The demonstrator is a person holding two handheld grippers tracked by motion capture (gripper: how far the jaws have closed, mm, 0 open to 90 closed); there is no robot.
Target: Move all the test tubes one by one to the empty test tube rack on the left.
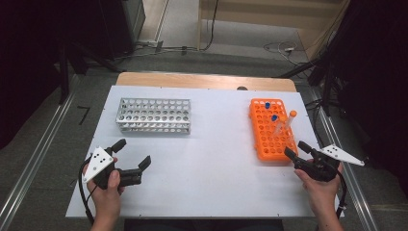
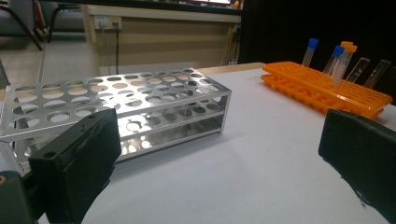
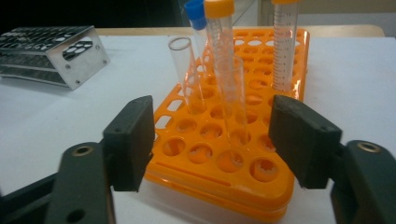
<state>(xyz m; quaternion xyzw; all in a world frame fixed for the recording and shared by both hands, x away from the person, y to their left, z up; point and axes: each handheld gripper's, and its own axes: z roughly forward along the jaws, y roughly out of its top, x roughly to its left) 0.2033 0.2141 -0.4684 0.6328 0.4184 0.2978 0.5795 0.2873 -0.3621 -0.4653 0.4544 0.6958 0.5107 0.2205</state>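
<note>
Jaws of the right gripper (image 3: 212, 142) are held apart before the orange rack (image 3: 261, 184), nothing gripped; the left gripper (image 1: 132, 154) is spread wide, empty.

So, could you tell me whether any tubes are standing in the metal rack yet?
No, every hole of the metal rack is empty.

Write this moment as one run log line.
left tongs: open, empty | right tongs: open, at orange rack | clear tube: in rack, ungripped | metal rack: empty
</note>
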